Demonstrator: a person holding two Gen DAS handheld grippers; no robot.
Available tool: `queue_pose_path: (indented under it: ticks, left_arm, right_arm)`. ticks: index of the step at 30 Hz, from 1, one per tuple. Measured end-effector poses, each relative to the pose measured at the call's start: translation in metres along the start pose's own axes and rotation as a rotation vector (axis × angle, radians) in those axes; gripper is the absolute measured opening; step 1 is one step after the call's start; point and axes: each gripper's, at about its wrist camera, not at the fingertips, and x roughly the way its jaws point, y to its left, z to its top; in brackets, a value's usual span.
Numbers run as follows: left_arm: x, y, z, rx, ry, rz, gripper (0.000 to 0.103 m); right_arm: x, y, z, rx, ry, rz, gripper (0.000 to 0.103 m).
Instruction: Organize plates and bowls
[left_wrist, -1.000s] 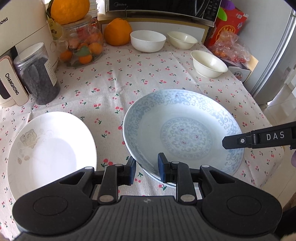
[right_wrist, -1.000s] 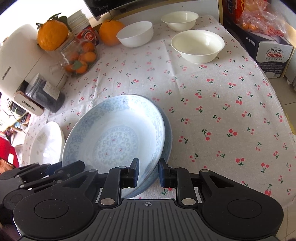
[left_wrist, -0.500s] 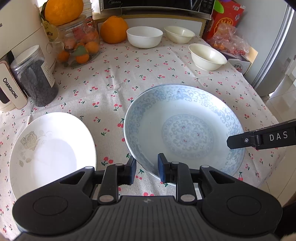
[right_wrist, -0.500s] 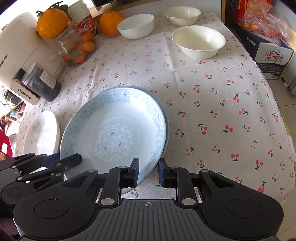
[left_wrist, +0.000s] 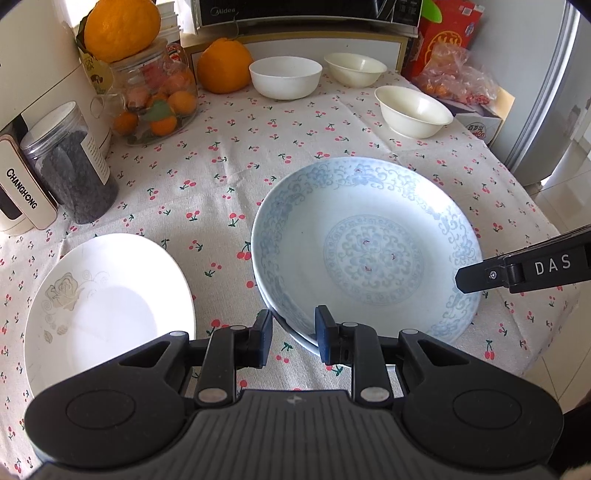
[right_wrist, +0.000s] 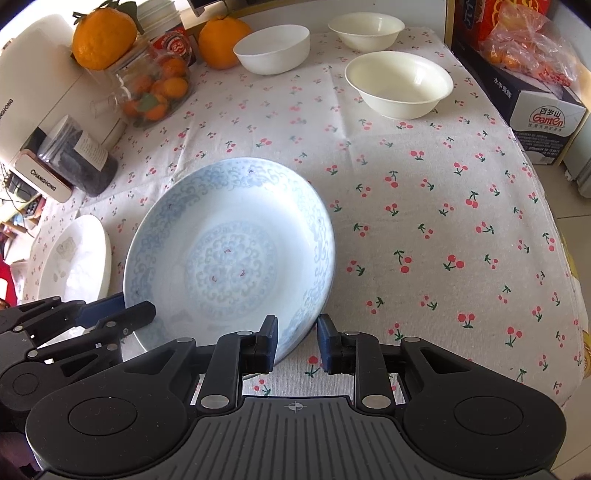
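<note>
A blue-patterned plate (left_wrist: 369, 251) lies stacked on a second plate on the cherry tablecloth; it also shows in the right wrist view (right_wrist: 229, 254). My left gripper (left_wrist: 293, 338) is open, its pads straddling the stack's near rim. My right gripper (right_wrist: 295, 341) is open around the plate's right rim; its finger shows in the left wrist view (left_wrist: 517, 267). A white rose-print plate (left_wrist: 103, 310) lies to the left. Three white bowls stand at the back: one (left_wrist: 285, 76), one (left_wrist: 355, 68), one (left_wrist: 413, 110).
A jar of small oranges (left_wrist: 155, 99), a dark-filled jar (left_wrist: 70, 166), a white Changhong appliance (left_wrist: 22, 192), large oranges (left_wrist: 223, 66) and a microwave (left_wrist: 306, 14) line the back left. Boxes and a bag (left_wrist: 454, 81) stand at the back right. The table edge runs along the right.
Both grippers have lowered the top blue plate onto the plate beneath, and their jaws have widened off its rim. Both have drawn back slightly.
</note>
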Motion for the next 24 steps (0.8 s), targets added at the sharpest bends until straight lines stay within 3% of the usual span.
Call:
queue_pose_path:
  ticks: [3,5,8,13,16,19,24]
  left_arm:
    - [0.000,0.002,0.001,-0.009,0.008,-0.012,0.025]
    - [0.000,0.003,0.002,-0.019,0.012,-0.023,0.027]
    - [0.000,0.002,0.003,-0.018,0.010,-0.023,0.030]
    - [-0.001,0.003,0.005,-0.023,0.005,-0.032,0.053]
    - [-0.003,0.004,0.006,-0.033,0.004,-0.031,0.076]
    - [-0.007,0.008,0.009,-0.053,-0.007,-0.025,0.088]
    - [-0.016,0.021,0.013,-0.076,-0.044,-0.017,0.099]
  right_arm:
    - [0.000,-0.002,0.002,0.015,0.006,0.002,0.027]
    - [-0.001,-0.004,0.004,0.026,0.000,0.003,0.044]
    - [-0.004,-0.006,0.006,0.036,-0.013,0.003,0.053]
    - [-0.005,-0.008,0.008,0.047,-0.020,0.001,0.066]
    - [-0.006,-0.008,0.012,0.049,-0.026,0.009,0.073]
    - [-0.008,-0.007,0.017,0.053,-0.043,0.026,0.081]
    - [-0.011,0.002,0.024,0.034,-0.087,0.067,0.086]
